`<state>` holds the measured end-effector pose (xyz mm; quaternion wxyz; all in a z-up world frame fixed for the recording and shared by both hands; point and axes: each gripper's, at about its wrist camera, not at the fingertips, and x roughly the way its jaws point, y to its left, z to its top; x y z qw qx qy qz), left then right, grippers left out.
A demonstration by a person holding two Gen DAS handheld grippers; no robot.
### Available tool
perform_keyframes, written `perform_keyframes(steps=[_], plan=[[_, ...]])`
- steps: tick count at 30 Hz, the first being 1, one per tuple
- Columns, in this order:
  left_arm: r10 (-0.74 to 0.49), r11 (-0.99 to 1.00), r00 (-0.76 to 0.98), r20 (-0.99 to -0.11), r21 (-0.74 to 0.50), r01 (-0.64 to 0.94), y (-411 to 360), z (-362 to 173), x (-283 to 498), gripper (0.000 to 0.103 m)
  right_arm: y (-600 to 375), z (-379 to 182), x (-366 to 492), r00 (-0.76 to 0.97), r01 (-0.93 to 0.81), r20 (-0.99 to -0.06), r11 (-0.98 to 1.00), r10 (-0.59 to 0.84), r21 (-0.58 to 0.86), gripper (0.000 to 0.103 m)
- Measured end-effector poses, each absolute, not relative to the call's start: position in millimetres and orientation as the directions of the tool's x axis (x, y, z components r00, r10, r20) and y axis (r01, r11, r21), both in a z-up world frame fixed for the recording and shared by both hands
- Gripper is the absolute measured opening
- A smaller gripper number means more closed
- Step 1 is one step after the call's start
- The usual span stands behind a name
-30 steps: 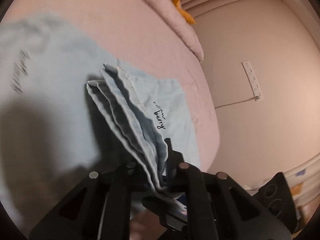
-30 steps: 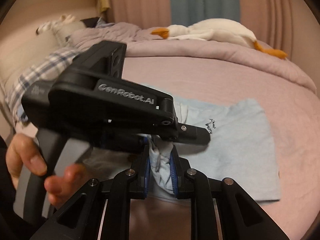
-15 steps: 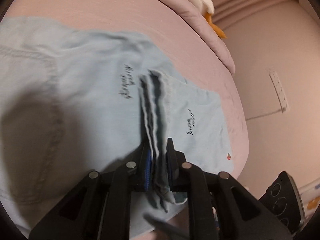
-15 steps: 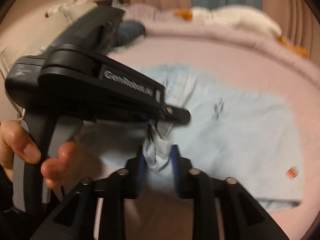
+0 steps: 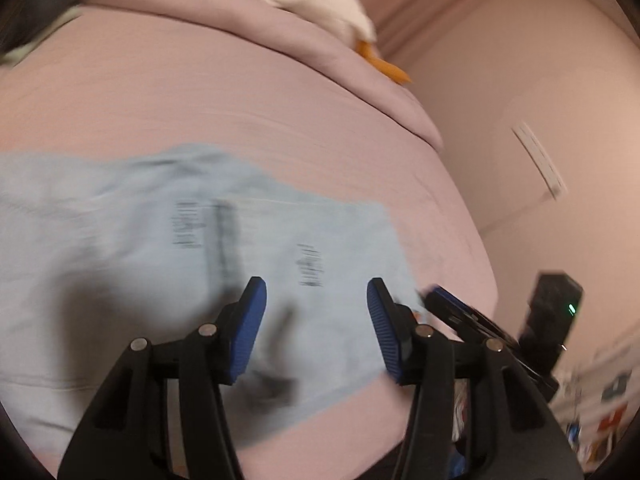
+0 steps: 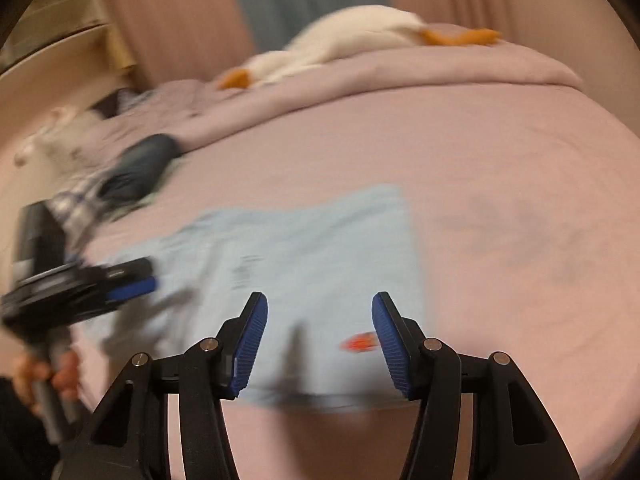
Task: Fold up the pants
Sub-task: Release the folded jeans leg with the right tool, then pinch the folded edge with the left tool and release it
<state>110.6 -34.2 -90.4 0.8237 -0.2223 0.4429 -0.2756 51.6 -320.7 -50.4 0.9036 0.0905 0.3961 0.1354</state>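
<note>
Light blue pants (image 5: 160,264) lie folded flat on the pink bed (image 5: 240,96), with dark lettering on the cloth; both views are motion-blurred. My left gripper (image 5: 316,300) hovers over their near right part, its jaws opening with nothing between the blue pads. My right gripper (image 6: 319,314) hangs above the pants (image 6: 304,248) near their front edge beside a small red mark (image 6: 360,343), its jaws also opening and empty. The left gripper (image 6: 132,280) shows at the left in the right wrist view, a hand (image 6: 44,372) on its handle. In the left wrist view the right gripper (image 5: 444,296) pokes in at the right.
A white plush goose with orange feet (image 6: 360,36) lies on a rolled pink quilt (image 6: 400,68) at the back. Dark and checked clothes (image 6: 136,168) sit at the far left. The bed edge, a wall and a white power strip (image 5: 540,160) are to the right.
Both grippers let go of the bunched pant fabric and opened. The cloth dropped flat onto the bed. Both grippers drew back and apart from each other.
</note>
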Motion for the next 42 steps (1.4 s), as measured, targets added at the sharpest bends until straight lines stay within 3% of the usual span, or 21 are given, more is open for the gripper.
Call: perform_keyframes(steps=[4, 6, 8, 16, 19, 23, 25, 29, 32, 42], plan=[[-0.616, 0.787, 0.42, -0.667, -0.535, 0.306, -69.9, -102.4, 117.5, 0.017, -319.3, -61.0, 52.4, 0.641, -0.165, -0.723, 0.966, 0.26, 0.201, 0.041], [-0.553, 0.833, 0.4, -0.731, -0.483, 0.269, -68.5, -123.0, 119.3, 0.015, -311.7, -73.6, 55.6, 0.612, -0.167, -0.755, 0.972, 0.235, 0.167, 0.041], [-0.533, 0.846, 0.373, -0.76, -0.485, 0.22, -53.9, -141.9, 114.3, 0.003, -312.6, -84.9, 54.0, 0.587, -0.166, -0.78, 0.976, 0.214, 0.143, 0.041], [-0.572, 0.817, 0.396, -0.718, -0.545, 0.191, -2.2, -149.7, 80.4, 0.002, -303.2, -65.1, 49.9, 0.602, -0.187, -0.783, 0.981, 0.156, 0.052, 0.041], [-0.575, 0.813, 0.386, -0.721, -0.554, 0.176, -10.9, -147.2, 85.9, 0.002, -282.5, -50.5, 51.6, 0.631, -0.276, -0.738, 0.958, 0.24, 0.075, 0.041], [-0.586, 0.806, 0.385, -0.713, -0.564, 0.181, -11.7, -142.3, 86.6, 0.002, -234.3, -51.4, 66.9, 0.542, -0.439, -0.74, 0.885, 0.397, 0.153, 0.04], [-0.599, 0.795, 0.38, -0.705, -0.581, 0.175, -10.5, -144.2, 88.2, 0.002, -205.1, -58.7, 77.5, 0.499, -0.503, -0.76, 0.853, 0.417, 0.138, 0.018], [-0.598, 0.797, 0.376, -0.708, -0.573, 0.19, -8.7, -143.5, 85.0, 0.002, -163.3, -83.7, 101.2, 0.434, -0.553, -0.816, 0.828, 0.383, 0.094, 0.007], [-0.598, 0.798, 0.377, -0.707, -0.57, 0.195, -10.3, -143.1, 87.8, 0.002, -146.6, -84.6, 120.3, 0.438, -0.542, -0.827, 0.838, 0.352, 0.07, 0.005], [-0.604, 0.793, 0.375, -0.703, -0.579, 0.191, -13.7, -143.6, 88.5, 0.003, -183.1, -78.3, 107.7, 0.393, -0.467, -0.8, 0.848, 0.452, 0.25, 0.005]])
